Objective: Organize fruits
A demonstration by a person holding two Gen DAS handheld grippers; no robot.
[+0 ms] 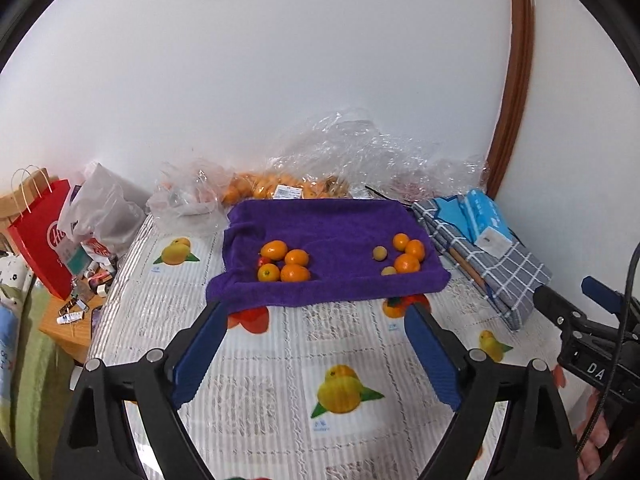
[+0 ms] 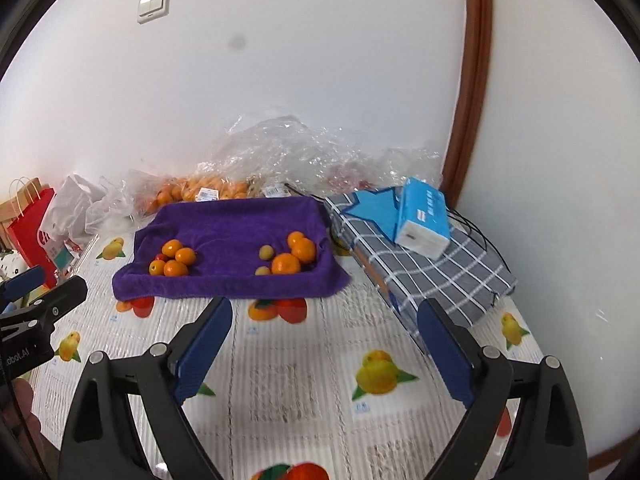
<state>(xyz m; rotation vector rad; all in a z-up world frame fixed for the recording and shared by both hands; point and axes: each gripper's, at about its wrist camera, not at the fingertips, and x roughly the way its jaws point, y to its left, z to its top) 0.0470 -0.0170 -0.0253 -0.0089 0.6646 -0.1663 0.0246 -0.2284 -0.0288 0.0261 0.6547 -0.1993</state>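
Observation:
A purple towel (image 1: pixel 332 220) (image 2: pixel 236 224) lies on the table and carries two groups of fruit. The left group (image 1: pixel 285 266) (image 2: pixel 174 262) is several oranges with a small red fruit tucked behind. The right group (image 1: pixel 406 254) (image 2: pixel 294 256) is three oranges plus two small yellow-green fruits (image 1: pixel 380 253) (image 2: pixel 265 251). My left gripper (image 1: pixel 316 312) hovers open in front of the towel's near edge, nothing between its blue fingers (image 1: pixel 200 354). My right gripper (image 2: pixel 324 312) is likewise open and empty, back from the towel. Each gripper shows at the edge of the other's view.
The tablecloth (image 1: pixel 280 360) has a fruit print. Clear plastic bags with more oranges (image 1: pixel 276 188) lie against the wall behind the towel. A checked cloth bundle (image 2: pixel 424 256) with a blue tissue pack (image 2: pixel 424 220) sits right. A red paper bag (image 1: pixel 40 236) stands left.

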